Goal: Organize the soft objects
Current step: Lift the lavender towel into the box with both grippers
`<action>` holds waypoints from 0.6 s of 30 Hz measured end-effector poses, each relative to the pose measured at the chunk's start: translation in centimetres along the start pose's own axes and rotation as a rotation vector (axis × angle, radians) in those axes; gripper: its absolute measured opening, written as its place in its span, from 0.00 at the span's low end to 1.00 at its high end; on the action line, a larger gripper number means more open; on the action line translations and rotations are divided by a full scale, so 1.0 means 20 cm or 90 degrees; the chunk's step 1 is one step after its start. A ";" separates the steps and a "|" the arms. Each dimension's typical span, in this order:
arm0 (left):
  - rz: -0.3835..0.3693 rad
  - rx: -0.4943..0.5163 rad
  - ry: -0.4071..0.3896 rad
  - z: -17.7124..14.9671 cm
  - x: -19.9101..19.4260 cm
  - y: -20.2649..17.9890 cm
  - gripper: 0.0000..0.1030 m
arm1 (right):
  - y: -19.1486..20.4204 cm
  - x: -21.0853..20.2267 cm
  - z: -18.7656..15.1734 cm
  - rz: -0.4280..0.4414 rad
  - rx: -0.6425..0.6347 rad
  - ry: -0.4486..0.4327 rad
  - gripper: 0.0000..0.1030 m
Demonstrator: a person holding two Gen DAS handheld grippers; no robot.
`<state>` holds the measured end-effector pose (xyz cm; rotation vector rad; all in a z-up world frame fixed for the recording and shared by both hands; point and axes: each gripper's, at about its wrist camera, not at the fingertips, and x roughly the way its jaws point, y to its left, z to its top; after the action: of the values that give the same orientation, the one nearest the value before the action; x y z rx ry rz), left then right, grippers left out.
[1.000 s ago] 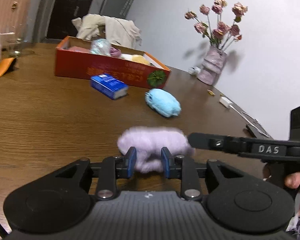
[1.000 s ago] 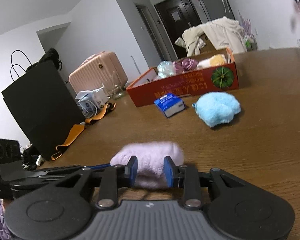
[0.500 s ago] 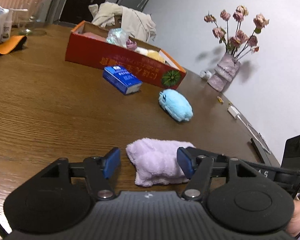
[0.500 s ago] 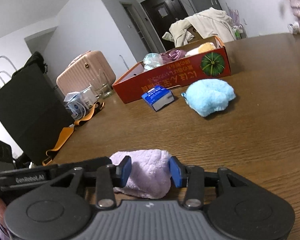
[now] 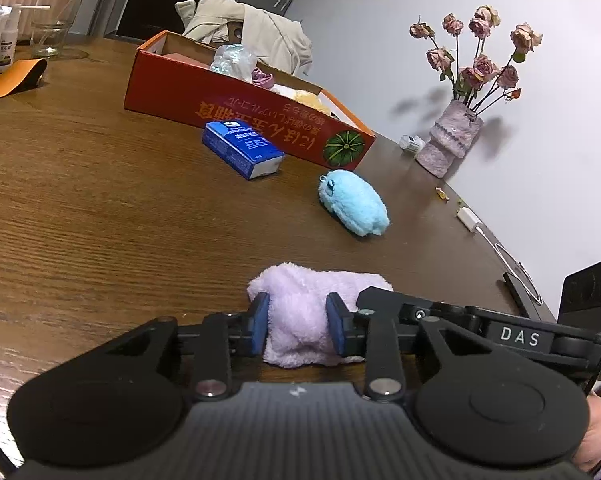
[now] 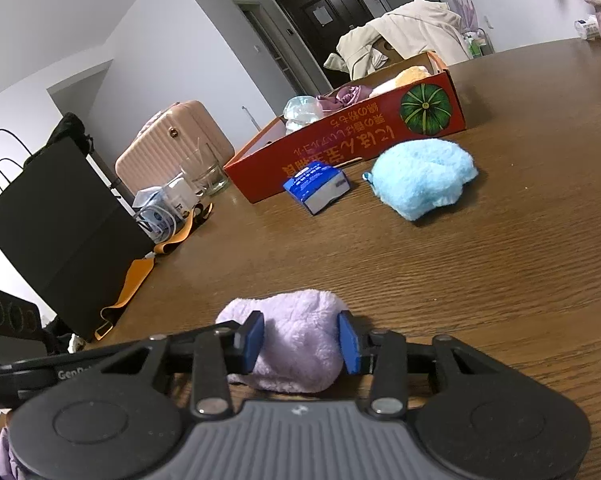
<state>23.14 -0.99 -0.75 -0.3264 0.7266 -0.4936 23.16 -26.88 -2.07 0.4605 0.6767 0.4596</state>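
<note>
We count one lilac terry cloth [image 5: 300, 320] at the near edge of the wooden desk [image 5: 80, 220], soft, looped and folded into a thick pad, with two grippers on it. The left gripper [image 5: 298, 326] has its blue pads against the cloth's two sides, the jaws closing on it; the right gripper [image 6: 300, 342] pinches the same cloth [image 6: 296, 344] from the other end, its jaws closing too. In the left wrist view, from left to right, we see one orange strap [image 5: 16, 80] at the far left, one clear glass [image 5: 54, 34] behind it, one long red cardboard box [image 5: 228, 100] printed with a green pumpkin, one small blue rectangular carton [image 5: 242, 148] lying just in front of the box, one fluffy sky-blue plush [image 5: 354, 202] near the box's right corner, and one mottled lilac vase [image 5: 448, 144] holding dried pink roses at the far right by the white wall. One white cable [image 5: 496, 240] trails along the desk's right edge. Inside the box we make out several soft things: a crinkled clear bag, a mauve bundle and something yellow. In the right wrist view one black paper bag [image 6: 56, 216] stands at the left, with one ribbed pink suitcase [image 6: 172, 140] beyond it.
</note>
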 end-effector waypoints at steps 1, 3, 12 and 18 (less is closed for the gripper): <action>-0.001 0.001 -0.001 0.00 0.00 0.00 0.26 | 0.00 0.00 0.00 0.000 0.002 -0.001 0.32; -0.003 0.003 -0.007 0.02 -0.01 -0.02 0.26 | 0.00 -0.01 0.01 0.003 0.006 -0.004 0.29; -0.029 0.090 -0.083 0.50 0.03 -0.17 0.26 | 0.07 -0.05 0.45 0.039 -0.062 -0.087 0.27; -0.022 0.127 -0.079 0.98 0.37 -0.19 0.26 | -0.04 0.15 0.95 0.028 -0.074 -0.113 0.27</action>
<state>40.40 -5.99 10.65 -0.1809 0.5474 -0.5695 38.39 -30.63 9.24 0.4016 0.4662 0.4912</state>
